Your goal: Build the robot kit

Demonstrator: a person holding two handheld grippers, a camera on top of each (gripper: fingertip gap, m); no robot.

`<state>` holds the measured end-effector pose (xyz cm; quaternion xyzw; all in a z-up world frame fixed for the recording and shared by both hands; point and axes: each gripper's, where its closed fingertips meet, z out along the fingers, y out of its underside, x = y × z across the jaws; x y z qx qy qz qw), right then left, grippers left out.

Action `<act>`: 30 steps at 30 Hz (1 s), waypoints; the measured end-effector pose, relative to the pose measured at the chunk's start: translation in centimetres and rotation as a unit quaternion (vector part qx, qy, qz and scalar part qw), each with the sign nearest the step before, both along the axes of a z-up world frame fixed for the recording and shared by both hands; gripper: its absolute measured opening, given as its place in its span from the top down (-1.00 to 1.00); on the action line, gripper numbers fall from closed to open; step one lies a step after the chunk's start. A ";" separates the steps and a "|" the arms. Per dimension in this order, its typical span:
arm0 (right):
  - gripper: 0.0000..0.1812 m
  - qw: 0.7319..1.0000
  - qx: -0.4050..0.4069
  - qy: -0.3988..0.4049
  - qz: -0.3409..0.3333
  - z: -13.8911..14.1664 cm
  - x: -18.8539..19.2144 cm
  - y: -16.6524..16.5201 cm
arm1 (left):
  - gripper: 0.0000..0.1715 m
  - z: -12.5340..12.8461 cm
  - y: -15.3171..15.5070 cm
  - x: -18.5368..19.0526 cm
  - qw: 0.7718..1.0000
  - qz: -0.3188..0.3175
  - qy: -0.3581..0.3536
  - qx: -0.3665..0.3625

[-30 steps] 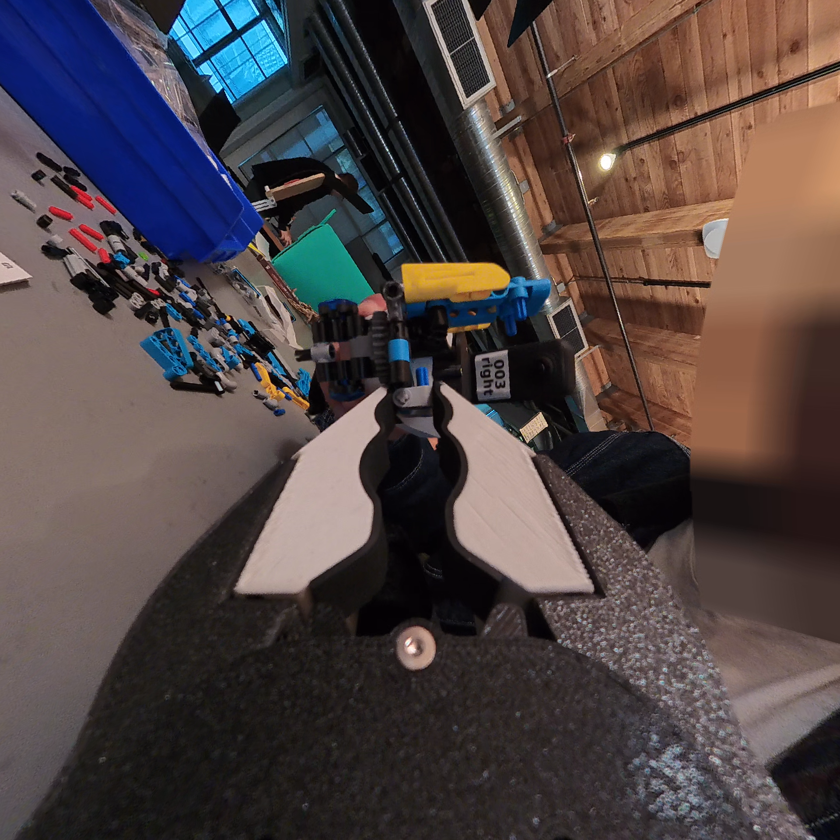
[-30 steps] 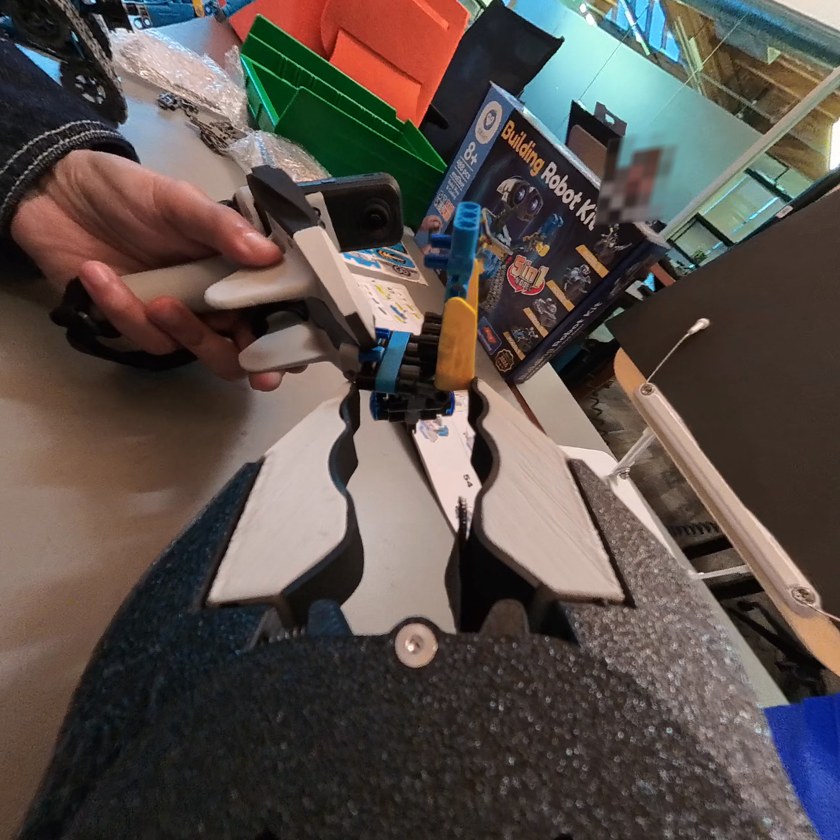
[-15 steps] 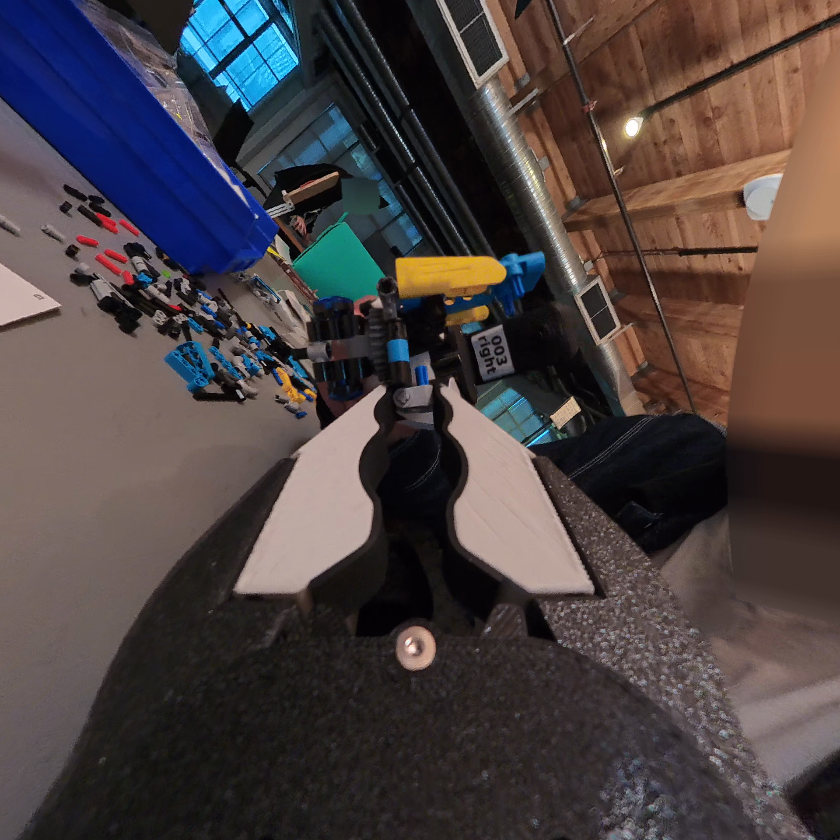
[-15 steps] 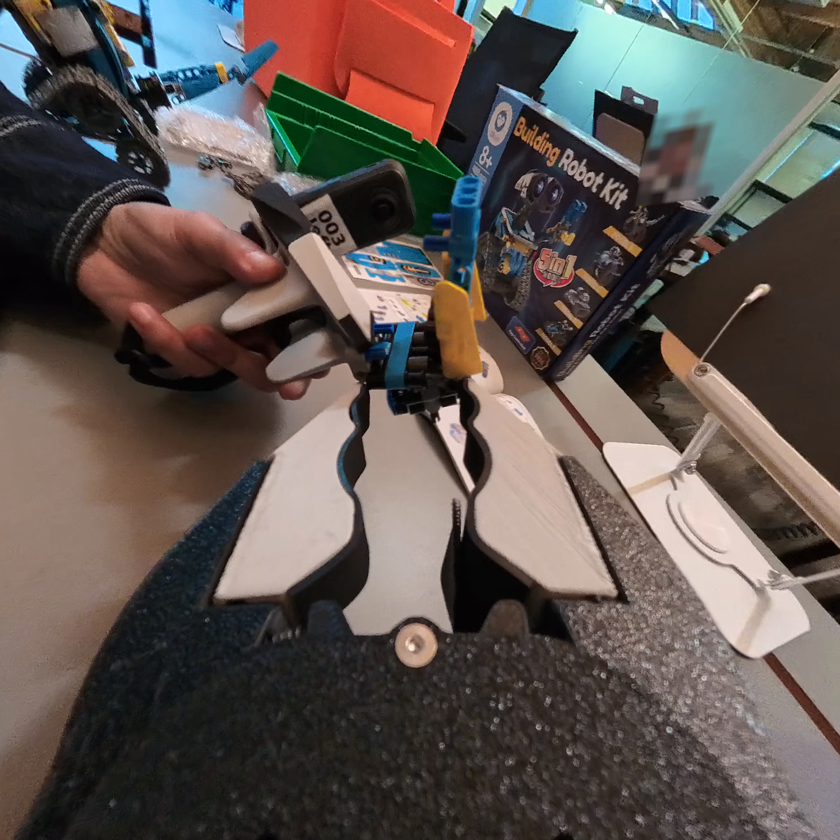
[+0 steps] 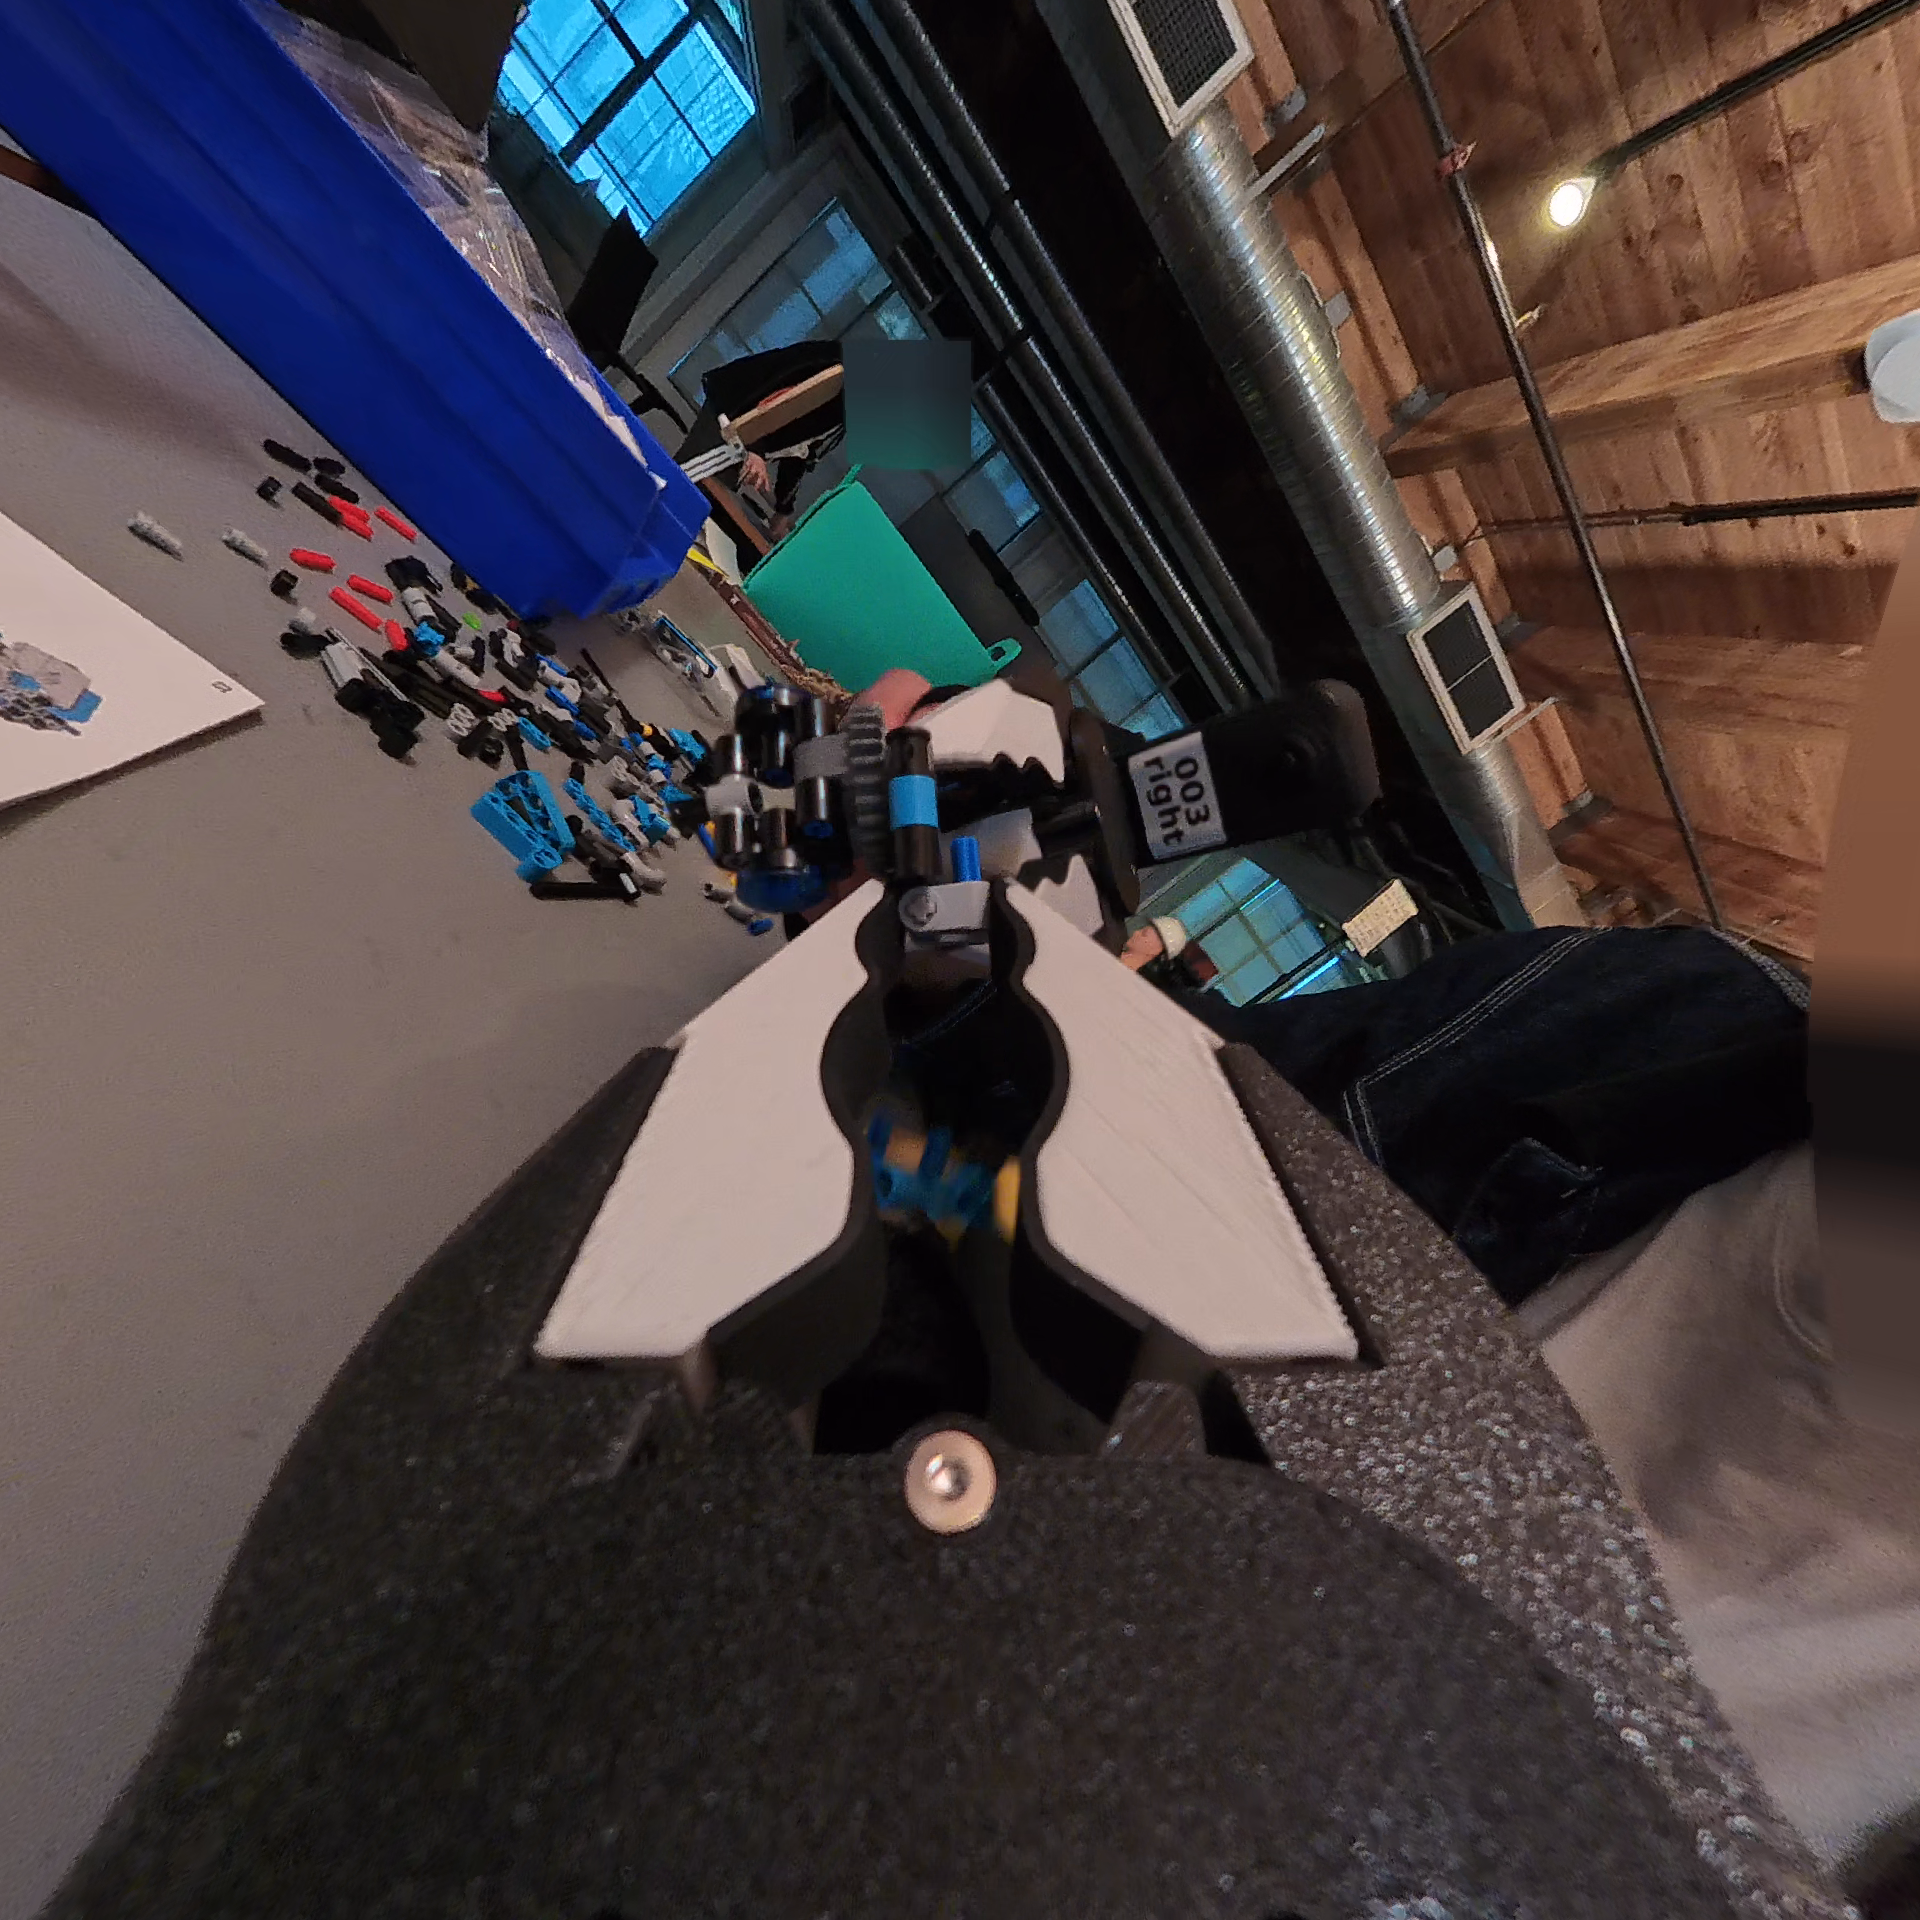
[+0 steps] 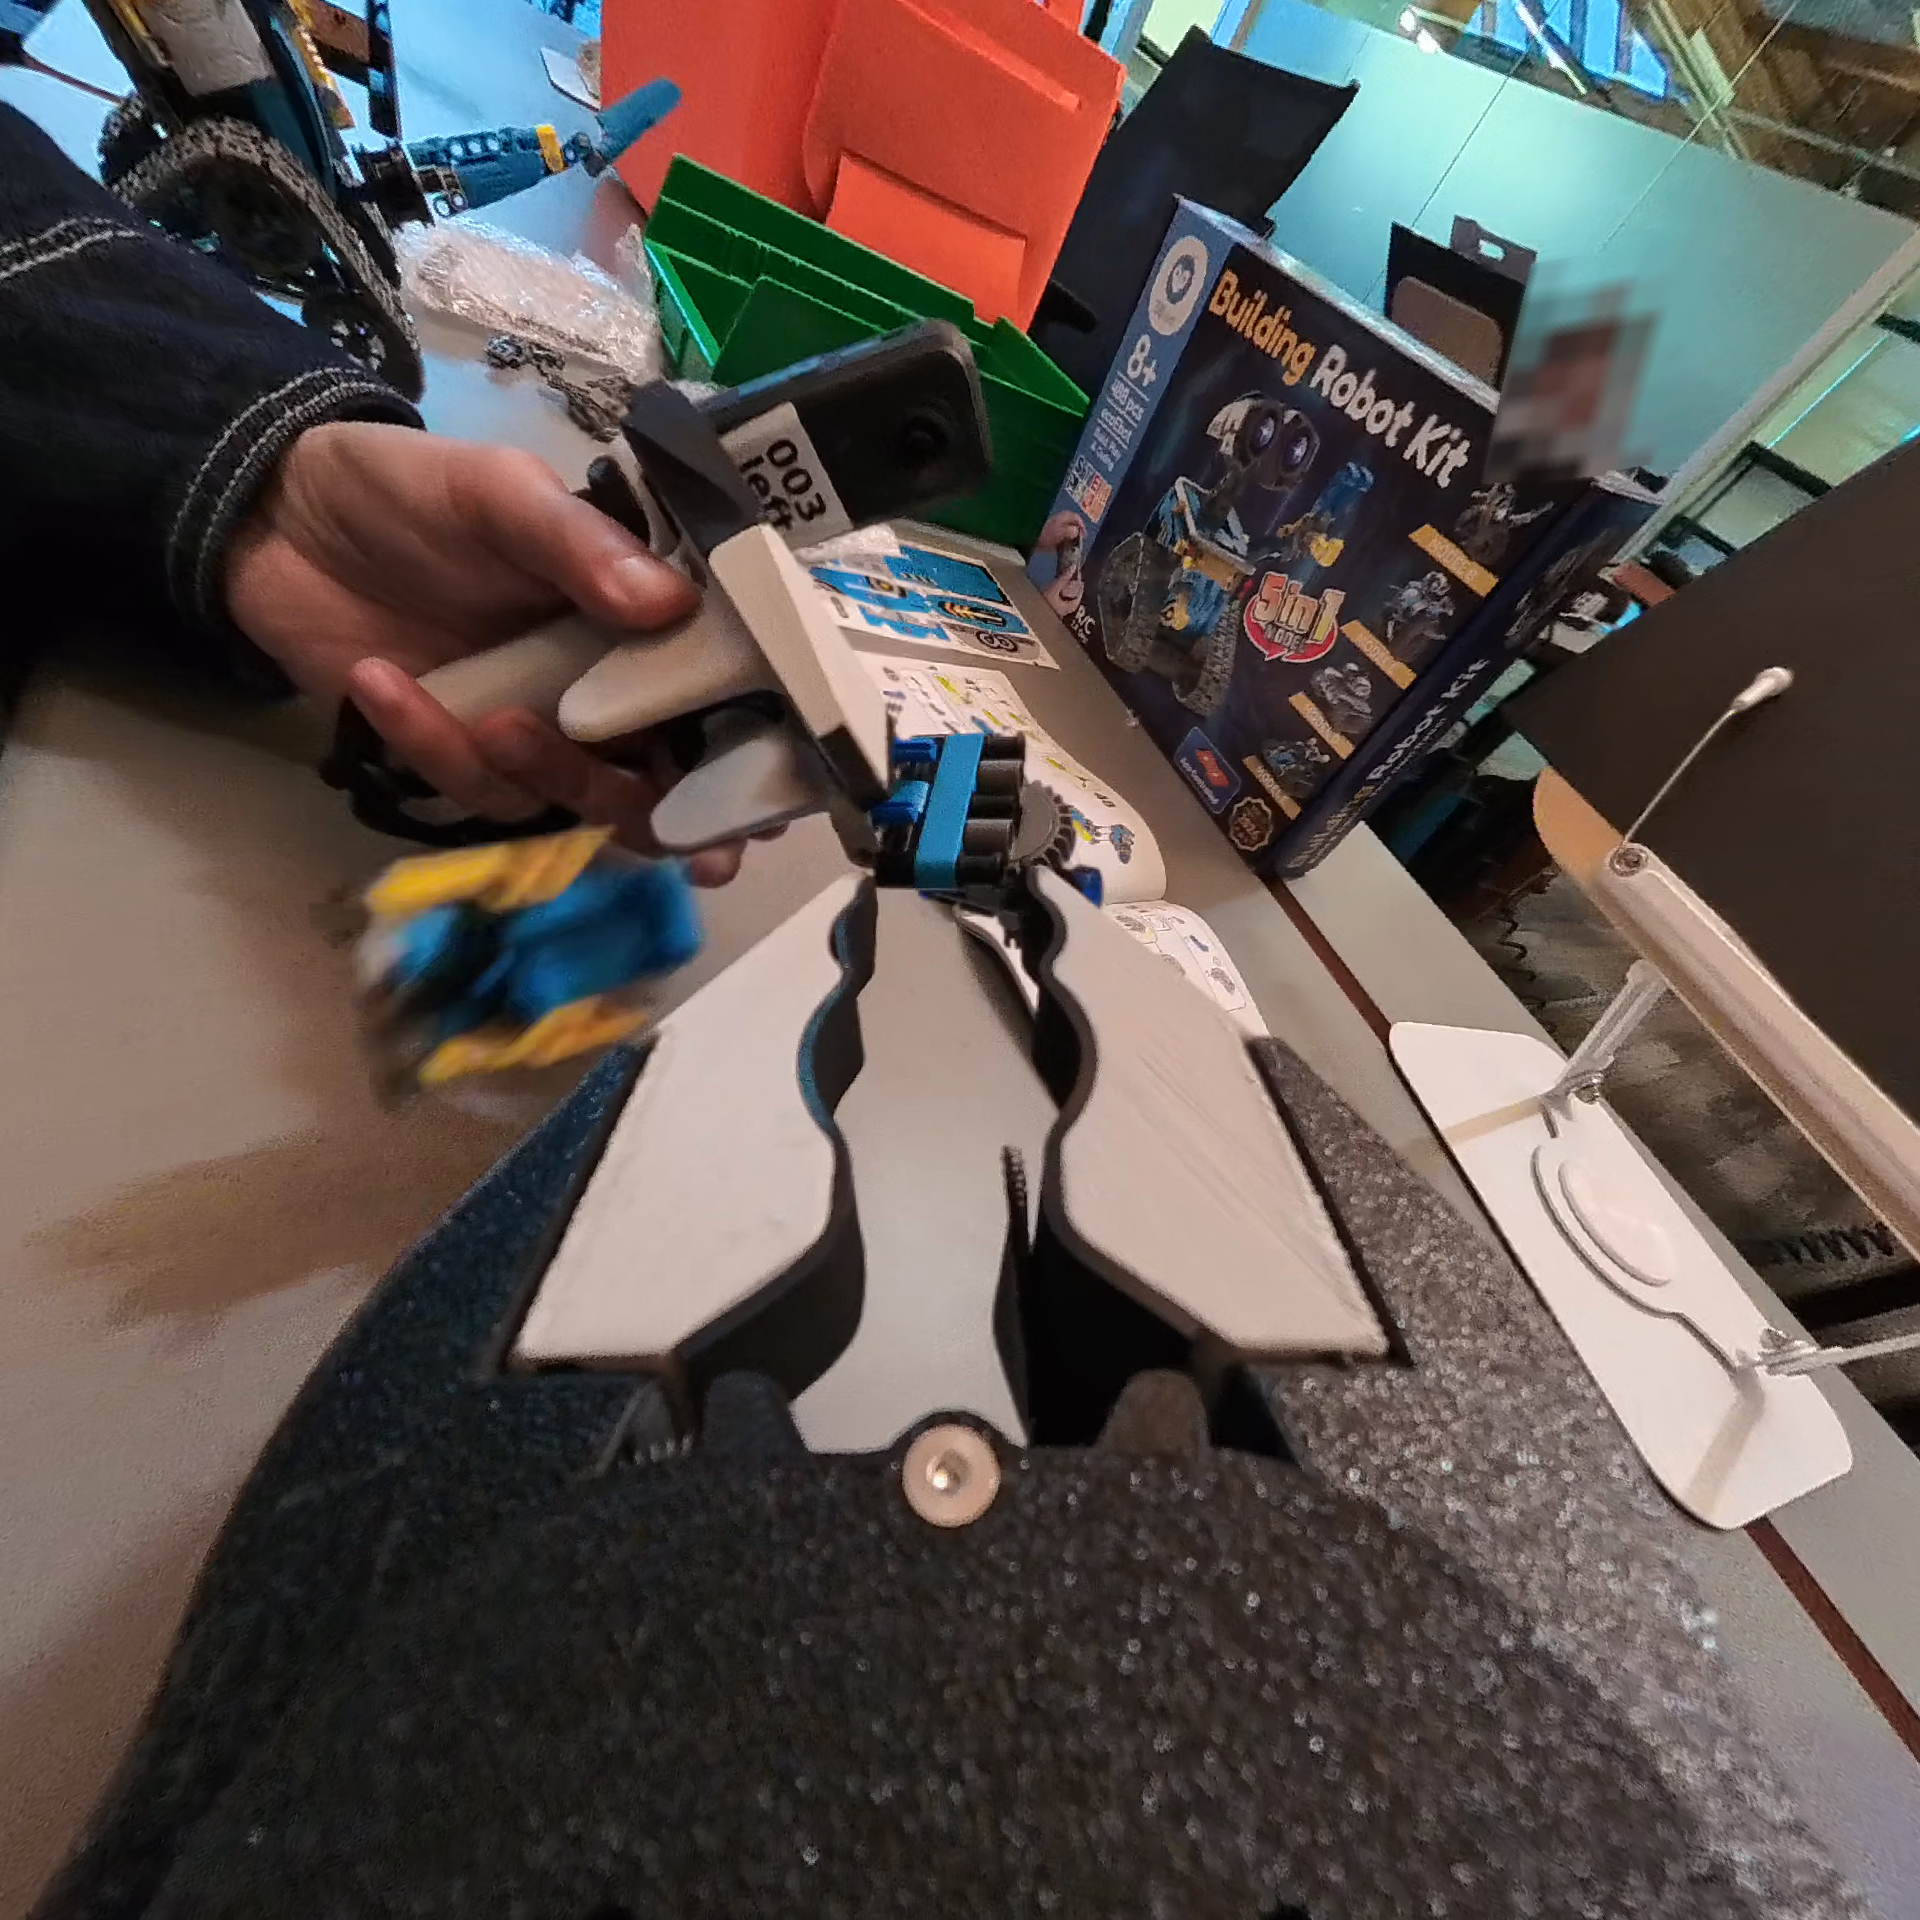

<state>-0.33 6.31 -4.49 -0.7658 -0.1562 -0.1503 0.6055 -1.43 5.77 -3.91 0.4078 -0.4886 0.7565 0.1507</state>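
Both wrist views are wide-angle and bend straight lines hard toward the frame edges, with the near black foam housing grainy and soft. In the left wrist view a ceiling spotlight glares against dim warm wood while the windows glow cold blue. In the right wrist view daylight is even and bright, and a yellow-and-blue brick piece above the desk is smeared by motion blur.

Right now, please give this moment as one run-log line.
left gripper: shut on gear assembly | right gripper: jaws at gear assembly, grip unclear | yellow-blue part: blurred, in neither gripper
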 end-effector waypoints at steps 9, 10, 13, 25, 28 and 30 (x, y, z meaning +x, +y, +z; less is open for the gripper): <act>0.70 0.996 -0.052 0.064 -0.035 -2.2 1.8 -0.3 | 0.82 -2.4 1.3 0.7 0.959 0.064 -0.113 0.253; 0.70 0.994 -0.061 0.084 -0.037 -2.4 1.9 -0.4 | 0.82 -2.7 1.4 0.8 0.943 0.071 -0.135 0.295; 0.69 0.977 -0.129 0.170 -0.018 -4.1 0.6 -1.0 | 0.82 -5.5 2.1 0.8 0.853 0.074 -0.206 0.473; 0.70 0.917 -0.320 0.210 0.113 -9.7 -12.9 -7.1 | 0.82 -11.6 -0.6 -5.1 0.804 -0.117 -0.175 0.556; 0.66 0.924 -0.319 0.189 0.090 -9.8 -12.8 -6.5 | 0.82 -11.7 -0.3 -5.1 0.803 -0.113 -0.168 0.560; 0.64 0.925 -0.323 0.182 0.089 -9.7 -13.2 -6.4 | 0.82 -11.7 -0.2 -5.3 0.807 -0.114 -0.163 0.557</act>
